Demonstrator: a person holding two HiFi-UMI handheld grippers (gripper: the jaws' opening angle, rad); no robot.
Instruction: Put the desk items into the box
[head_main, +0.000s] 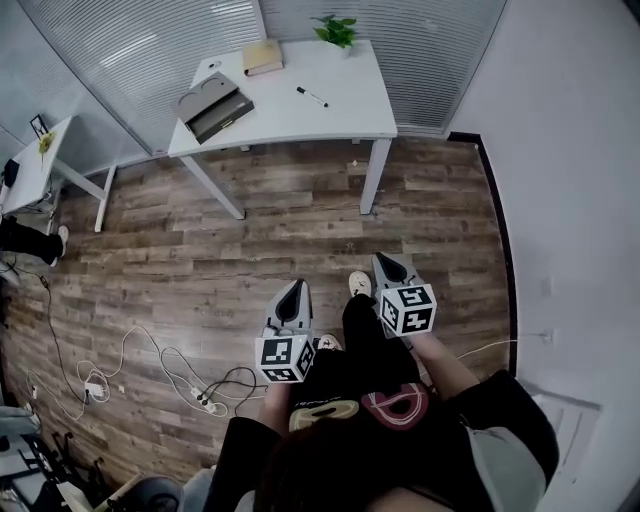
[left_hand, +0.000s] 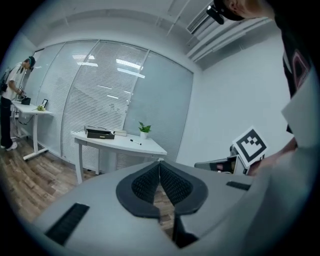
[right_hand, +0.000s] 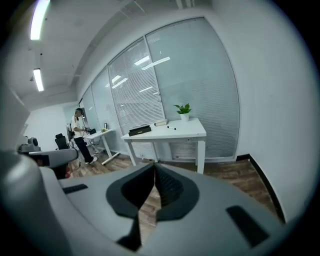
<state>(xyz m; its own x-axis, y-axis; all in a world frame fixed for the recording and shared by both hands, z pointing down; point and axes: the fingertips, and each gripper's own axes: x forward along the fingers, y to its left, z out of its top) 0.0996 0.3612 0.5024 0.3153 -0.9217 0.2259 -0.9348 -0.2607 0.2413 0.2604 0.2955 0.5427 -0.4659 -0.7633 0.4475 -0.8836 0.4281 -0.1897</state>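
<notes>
Illumination was even and fairly bright. Ceiling light strips (right_hand: 38, 80) glared and were reflected on the glass partition (right_hand: 150, 62). All views showed fisheye curvature, and both gripper views vignetted to black corners. The left gripper (left_hand: 160, 162) and right gripper (right_hand: 154, 165) rendered soft at close range.

Box (head_main: 213, 107): shallow, dark grey, with a lighter grey flap lying beside its tray. It sat askew near the left end of the white desk (head_main: 340, 115), as seen in the head view.
Book (head_main: 262, 57): tan, closed, flat, at the far edge just beyond the box.
Pen (head_main: 312, 97): slim, dark, lying flat mid-desk, apart from the rest.
Potted plant (head_main: 337, 32): small, green-leaved, upright at the far edge, right of the book.
</notes>
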